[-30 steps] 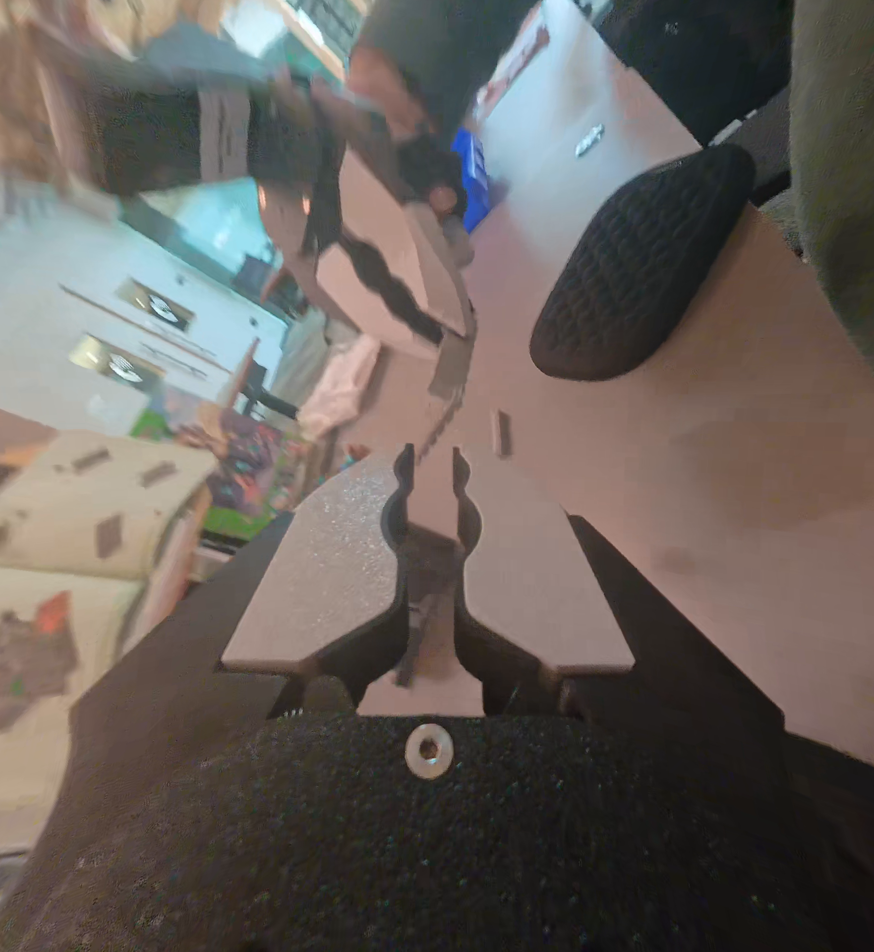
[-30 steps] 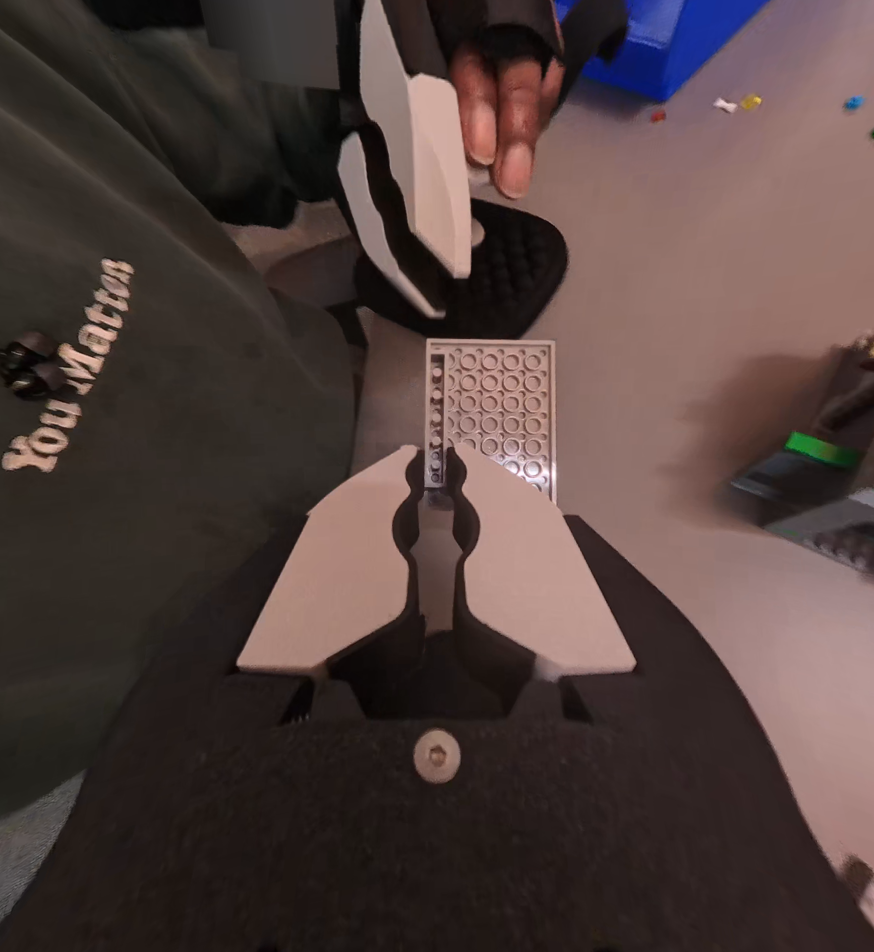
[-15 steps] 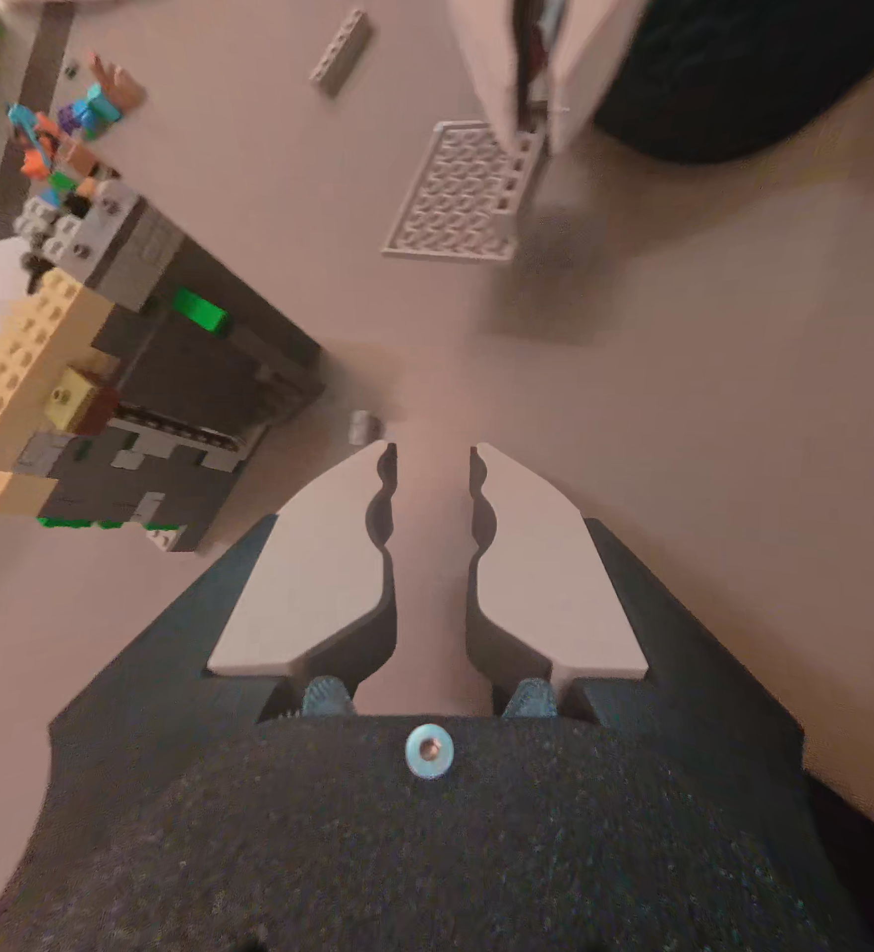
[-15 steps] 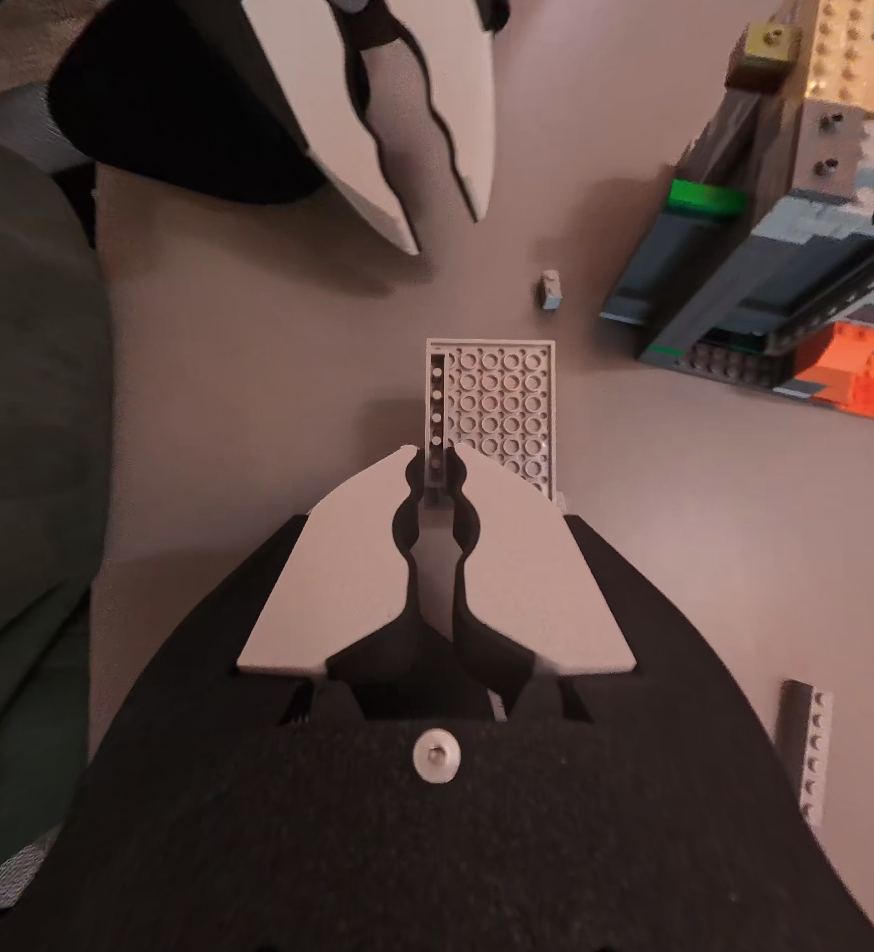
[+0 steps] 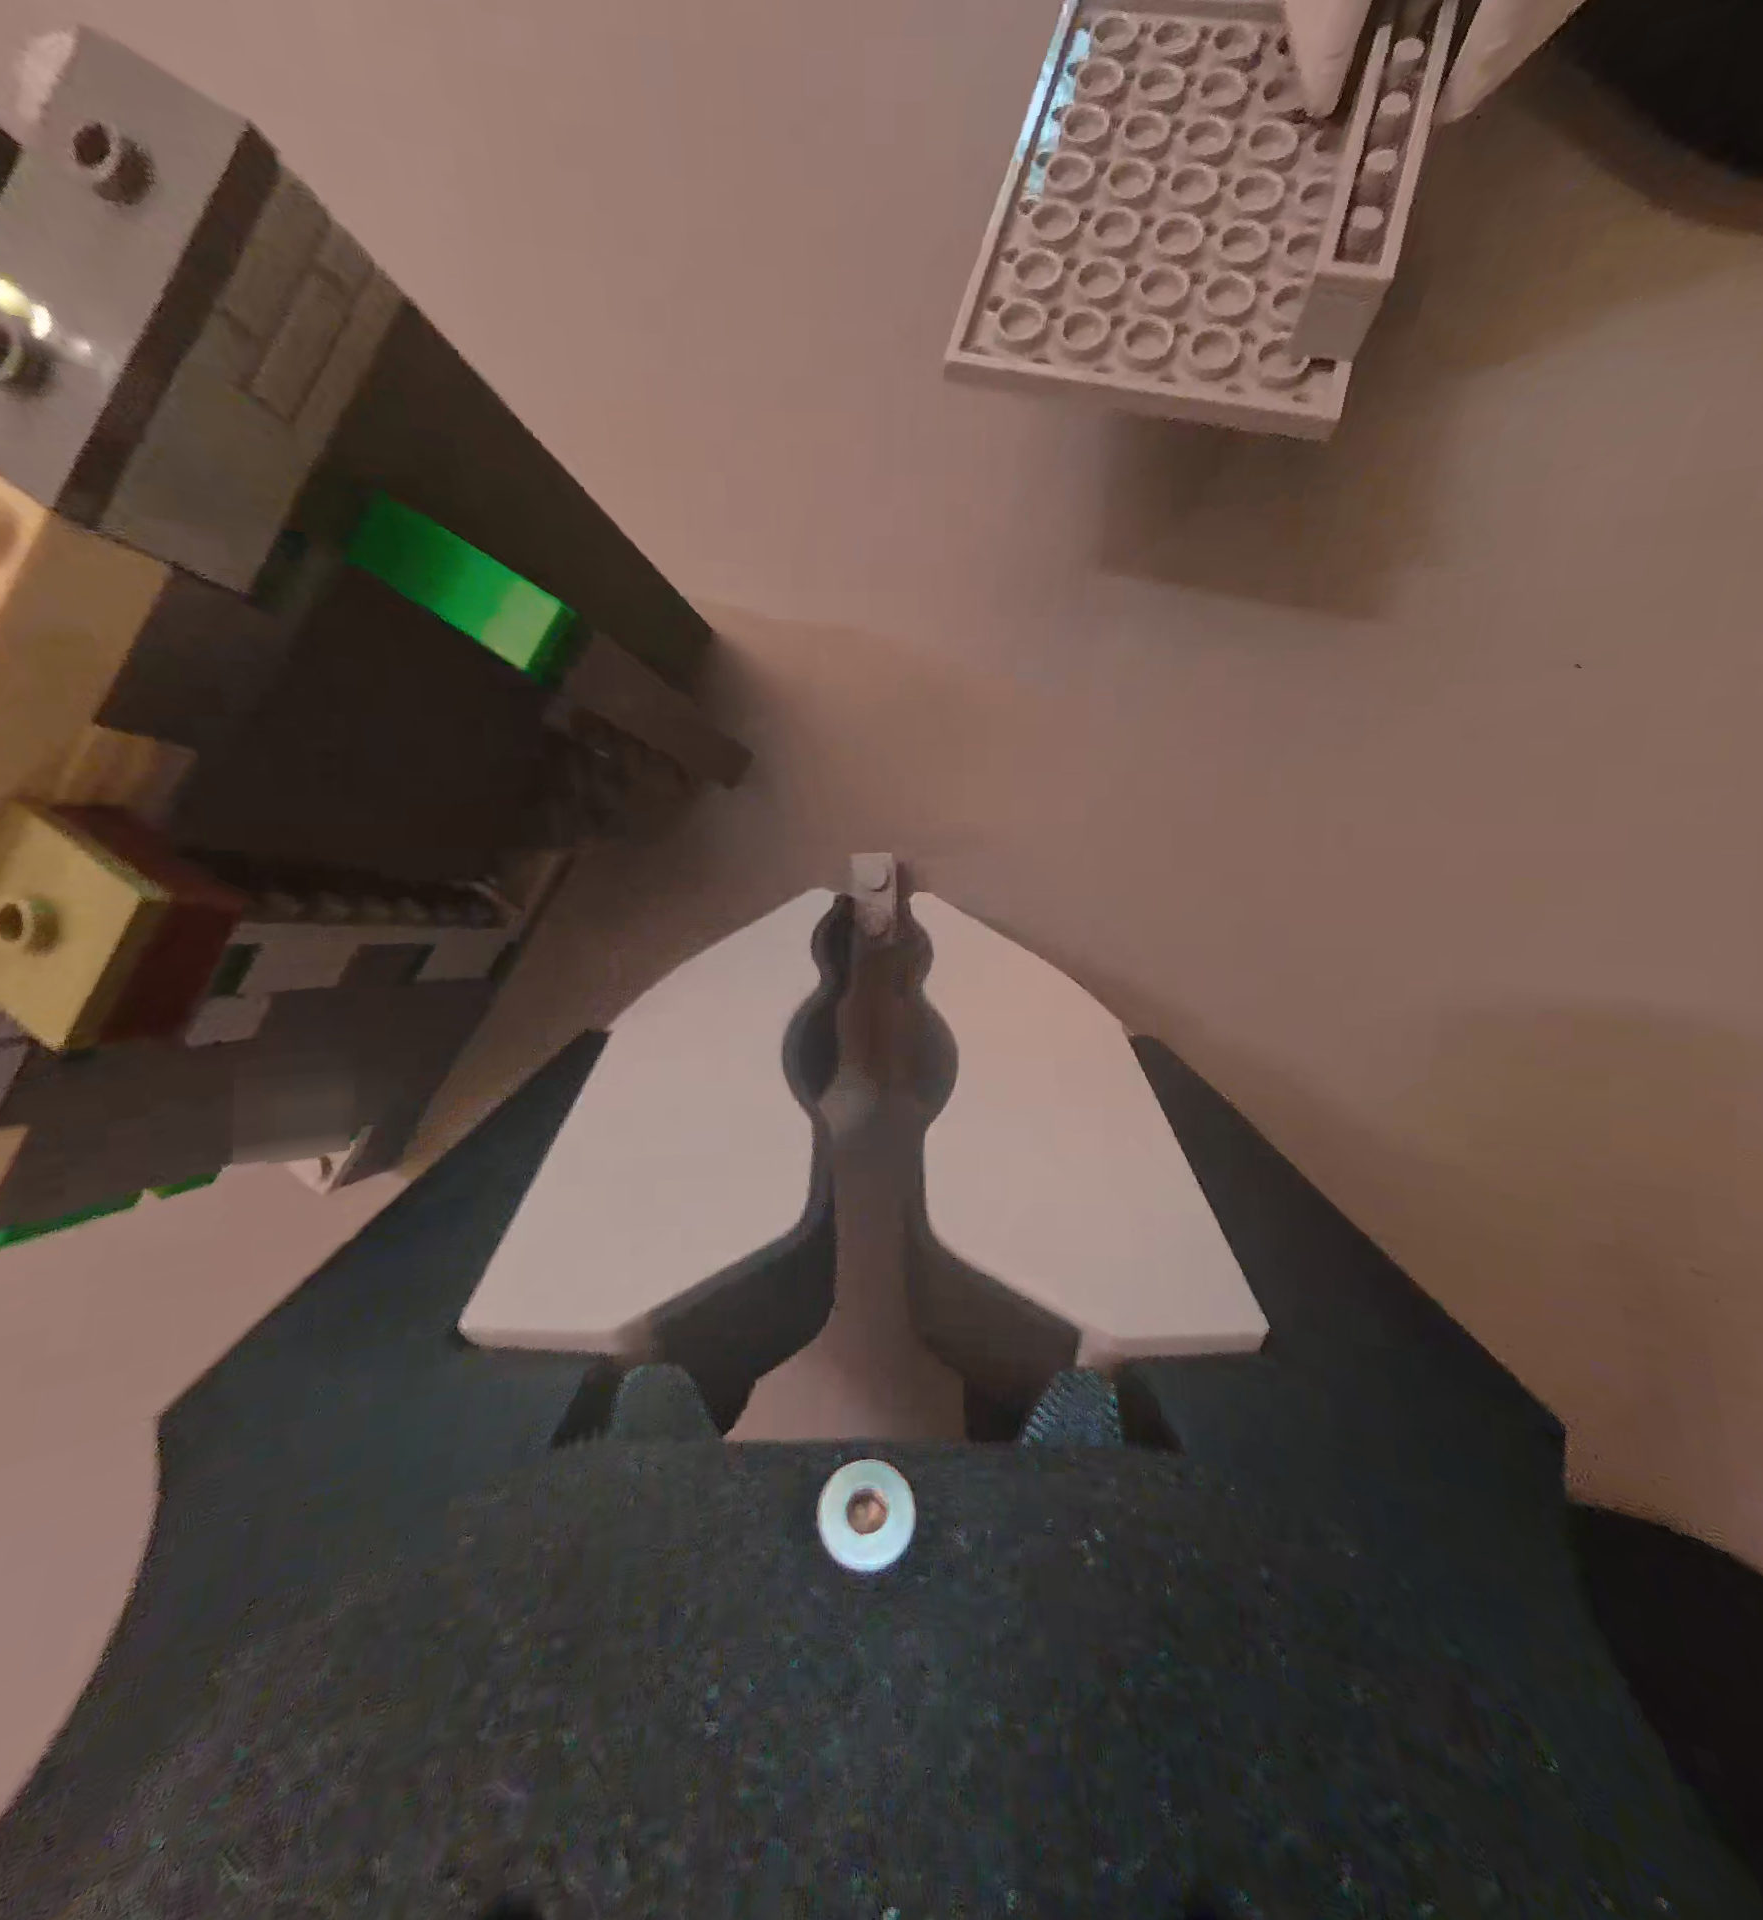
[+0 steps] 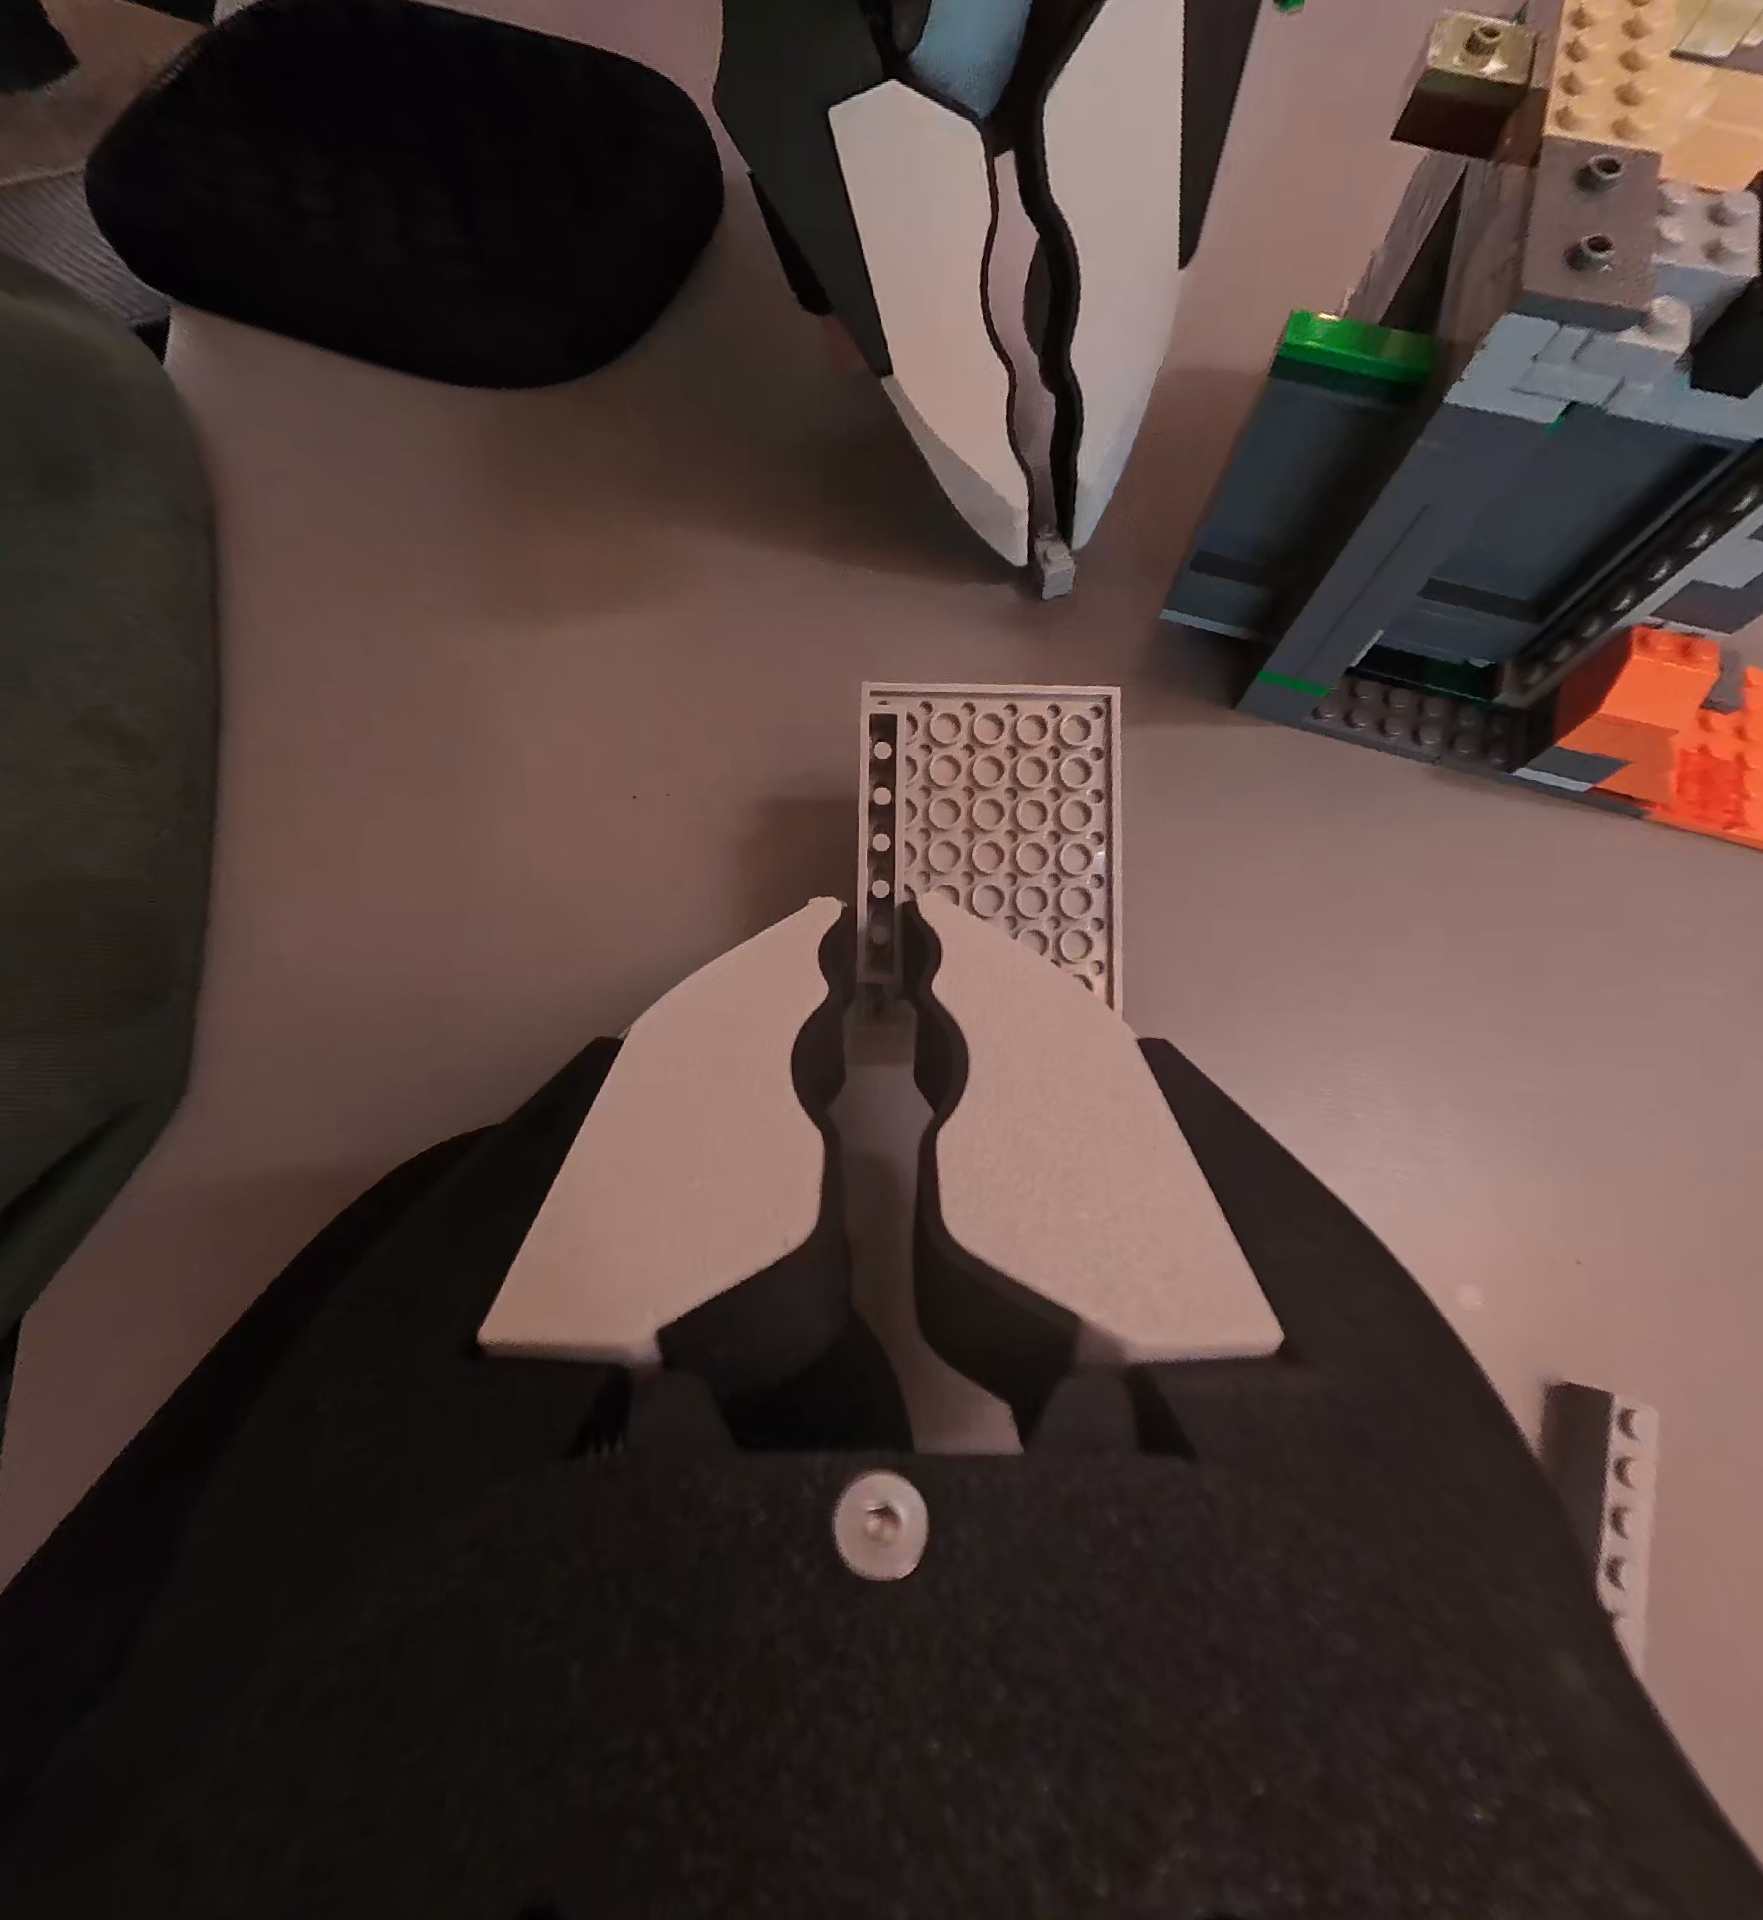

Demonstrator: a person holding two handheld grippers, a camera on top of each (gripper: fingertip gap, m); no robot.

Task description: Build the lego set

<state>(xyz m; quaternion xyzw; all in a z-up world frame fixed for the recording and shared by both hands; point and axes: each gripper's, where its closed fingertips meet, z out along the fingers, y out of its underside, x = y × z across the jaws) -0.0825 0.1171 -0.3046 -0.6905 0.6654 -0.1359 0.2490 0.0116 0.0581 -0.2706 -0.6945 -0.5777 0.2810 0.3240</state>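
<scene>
My left gripper (image 5: 875,914) is shut on a small grey brick (image 5: 873,883) low over the table, close to the dark brick building (image 5: 357,748). The right wrist view shows the same gripper (image 6: 1048,540) with the small brick (image 6: 1053,566) at its fingertips. My right gripper (image 6: 882,920) is shut on a long grey brick (image 6: 882,810) that is joined to one edge of a grey studded plate (image 6: 1022,821). It holds them a little above the table. The plate (image 5: 1147,218) also shows at the top right of the left wrist view, with a shadow under it.
The brick building (image 6: 1542,468) with a green tile (image 6: 1355,348) and an orange plate (image 6: 1729,758) stands at the right. A black pad (image 6: 399,187) lies at the far left. A loose long grey brick (image 6: 1609,1517) lies near right. A green sleeve (image 6: 35,727) is at the left. One gripper's finger ends stand about 12 centimeters off the other's.
My left gripper swung down to the table beside the building, opened wider, then shut on the small grey brick. My right gripper kept its hold on the long brick and plate.
</scene>
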